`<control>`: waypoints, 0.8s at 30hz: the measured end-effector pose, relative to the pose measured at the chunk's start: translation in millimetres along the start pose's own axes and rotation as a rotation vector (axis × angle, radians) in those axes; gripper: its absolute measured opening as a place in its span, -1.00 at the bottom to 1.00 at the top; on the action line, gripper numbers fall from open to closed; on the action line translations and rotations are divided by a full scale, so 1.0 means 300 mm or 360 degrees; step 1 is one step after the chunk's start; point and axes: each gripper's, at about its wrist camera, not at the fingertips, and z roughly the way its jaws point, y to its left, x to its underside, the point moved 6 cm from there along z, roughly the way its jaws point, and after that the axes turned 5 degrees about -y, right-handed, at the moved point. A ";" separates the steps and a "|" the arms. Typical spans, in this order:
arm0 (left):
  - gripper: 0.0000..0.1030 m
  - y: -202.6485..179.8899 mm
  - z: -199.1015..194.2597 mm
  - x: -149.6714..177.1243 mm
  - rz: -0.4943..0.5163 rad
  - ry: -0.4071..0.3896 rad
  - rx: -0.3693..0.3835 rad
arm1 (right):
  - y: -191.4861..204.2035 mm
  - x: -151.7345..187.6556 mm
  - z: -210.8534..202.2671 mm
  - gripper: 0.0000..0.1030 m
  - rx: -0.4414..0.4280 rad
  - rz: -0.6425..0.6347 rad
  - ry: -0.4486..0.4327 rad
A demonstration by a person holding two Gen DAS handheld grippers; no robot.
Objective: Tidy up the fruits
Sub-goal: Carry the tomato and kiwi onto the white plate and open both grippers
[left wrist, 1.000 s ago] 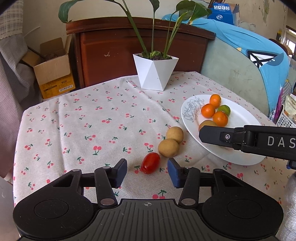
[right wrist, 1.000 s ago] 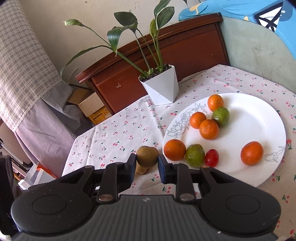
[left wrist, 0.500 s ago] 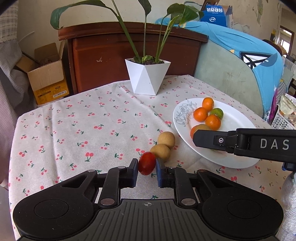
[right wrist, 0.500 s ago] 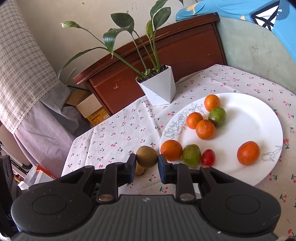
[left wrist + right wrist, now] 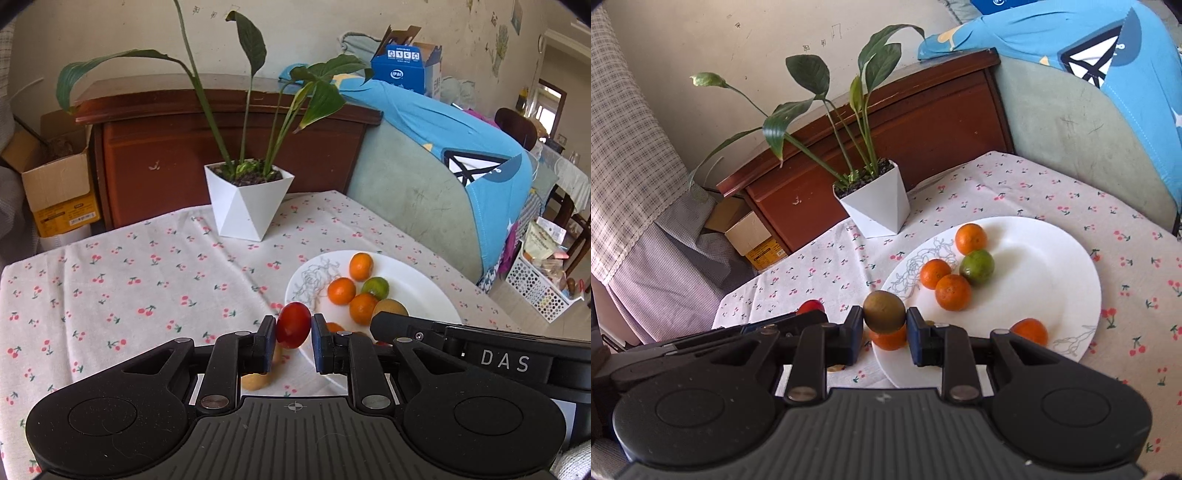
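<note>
My left gripper [image 5: 294, 334] is shut on a small red tomato [image 5: 293, 325], lifted off the cherry-print tablecloth [image 5: 129, 280] just left of the white plate [image 5: 417, 284]. My right gripper [image 5: 885, 323] is shut on a brown kiwi [image 5: 884, 311], held above the plate's [image 5: 1045, 266] near left rim. On the plate lie several oranges [image 5: 953, 291] and a green citrus [image 5: 977, 267]. The kiwi [image 5: 390, 307] and the right gripper's arm show in the left wrist view. A yellowish fruit [image 5: 255, 380] rests on the cloth under the left fingers.
A white faceted pot with a leafy plant [image 5: 248, 205] stands at the table's far side. Behind it is a wooden cabinet [image 5: 221, 147]. A padded chair with a blue garment [image 5: 443, 147] borders the right edge. A cardboard box [image 5: 55, 188] sits far left.
My left gripper closed on the tomato and raised it off the cloth toward the plate. My right gripper rose with the kiwi and shifted over the plate's rim.
</note>
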 end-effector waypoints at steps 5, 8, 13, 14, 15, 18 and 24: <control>-0.65 -0.043 0.050 -0.038 -0.0009 0.0032 0.0088 | -0.083 -0.062 -0.015 -0.51 0.0033 0.0026 0.0015; -0.65 -0.064 0.083 -0.048 0.0010 0.0057 0.0115 | -0.139 -0.082 -0.016 -0.50 0.0067 0.0101 0.0012; -0.65 -0.087 0.139 -0.048 0.0031 0.0093 0.0138 | -0.207 -0.074 0.007 -0.50 0.0113 0.0242 0.0038; -0.65 -0.089 0.149 -0.048 0.0032 0.0099 0.0139 | -0.214 -0.072 0.013 -0.50 0.0123 0.0251 0.0043; -0.65 -0.091 0.157 -0.047 0.0033 0.0102 0.0139 | -0.219 -0.070 0.018 -0.50 0.0133 0.0255 0.0046; -0.65 -0.095 0.179 -0.044 0.0036 0.0114 0.0136 | -0.237 -0.062 0.037 -0.50 0.0160 0.0284 0.0062; -0.65 -0.111 0.213 -0.022 0.0038 0.0148 0.0139 | -0.259 -0.041 0.055 -0.50 0.0213 0.0307 0.0090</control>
